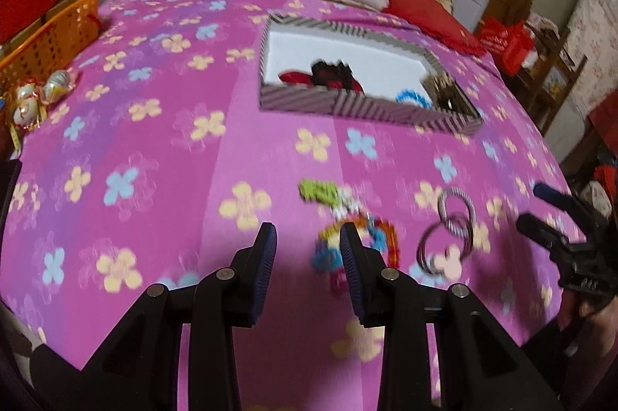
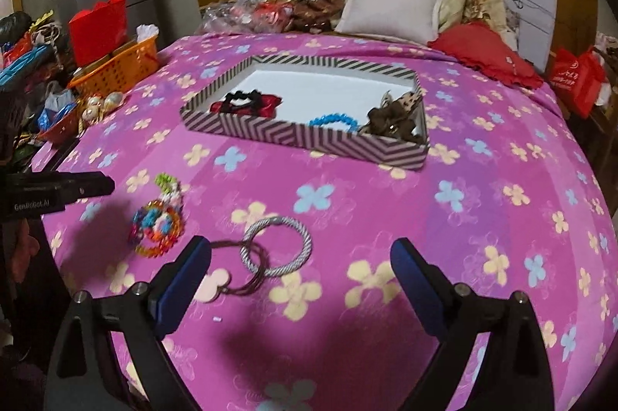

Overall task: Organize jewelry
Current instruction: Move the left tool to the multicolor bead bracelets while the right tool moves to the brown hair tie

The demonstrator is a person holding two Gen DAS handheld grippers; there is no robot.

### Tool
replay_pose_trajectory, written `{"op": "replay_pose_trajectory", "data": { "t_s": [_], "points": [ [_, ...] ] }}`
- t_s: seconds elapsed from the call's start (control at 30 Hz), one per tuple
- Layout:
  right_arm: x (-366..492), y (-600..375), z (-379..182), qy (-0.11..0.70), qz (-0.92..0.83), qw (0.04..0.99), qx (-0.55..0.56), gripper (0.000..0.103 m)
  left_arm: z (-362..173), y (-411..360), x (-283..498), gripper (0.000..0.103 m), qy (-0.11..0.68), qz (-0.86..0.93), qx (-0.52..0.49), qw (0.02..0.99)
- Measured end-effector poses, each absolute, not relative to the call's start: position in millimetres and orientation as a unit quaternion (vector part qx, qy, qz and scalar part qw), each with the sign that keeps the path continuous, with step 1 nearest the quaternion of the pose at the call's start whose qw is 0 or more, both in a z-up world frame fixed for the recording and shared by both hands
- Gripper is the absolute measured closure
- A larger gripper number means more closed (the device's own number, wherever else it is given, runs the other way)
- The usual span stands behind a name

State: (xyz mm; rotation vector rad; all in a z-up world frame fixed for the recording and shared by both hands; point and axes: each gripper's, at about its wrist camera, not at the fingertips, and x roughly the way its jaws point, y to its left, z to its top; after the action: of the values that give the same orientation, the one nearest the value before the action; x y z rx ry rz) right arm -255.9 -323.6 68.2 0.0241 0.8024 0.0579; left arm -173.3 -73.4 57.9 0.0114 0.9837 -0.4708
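While the silver bangle [image 2: 276,247] lies on the pink bedspread [image 2: 483,218] short of the striped box [image 2: 305,136], the empty, wide-open right gripper [image 2: 301,270] should straddle its rim squarely; left gripper [image 1: 309,248] hangs part-open (empty)

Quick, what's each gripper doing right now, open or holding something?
Left gripper: fingers partly open, holding nothing.
Right gripper: fingers wide open, empty, above the silver bangle.
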Motion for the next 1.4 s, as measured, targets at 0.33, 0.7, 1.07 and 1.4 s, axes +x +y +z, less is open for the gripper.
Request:
{"op": "replay_pose_trajectory", "data": {
  "t_s": [0.33,0.7,1.07,1.4],
  "points": [
    [-251.0,-318.5,47.1,0.427,0.056,0.902,0.019,0.036,40.4,-72.4,-178.2,0.090,0.495,-0.232,-0.012,0.837],
    [-225.0,-303.7,29.4,0.450,0.085,0.889,0.002,0.062,36.5,-72.6,-170.1,0.090,0.503,-0.229,-0.020,0.833],
    [-216.6,-300.7,29.6,0.451,0.094,0.888,-0.010,0.062,29.4,-87.7,-159.0,0.090,0.519,-0.251,-0.016,0.817],
    [-211.3,-299.5,22.0,0.460,0.101,0.882,-0.016,0.062,22.6,-94.0,-148.1,0.090,0.534,-0.272,0.001,0.801]
  ]
}}
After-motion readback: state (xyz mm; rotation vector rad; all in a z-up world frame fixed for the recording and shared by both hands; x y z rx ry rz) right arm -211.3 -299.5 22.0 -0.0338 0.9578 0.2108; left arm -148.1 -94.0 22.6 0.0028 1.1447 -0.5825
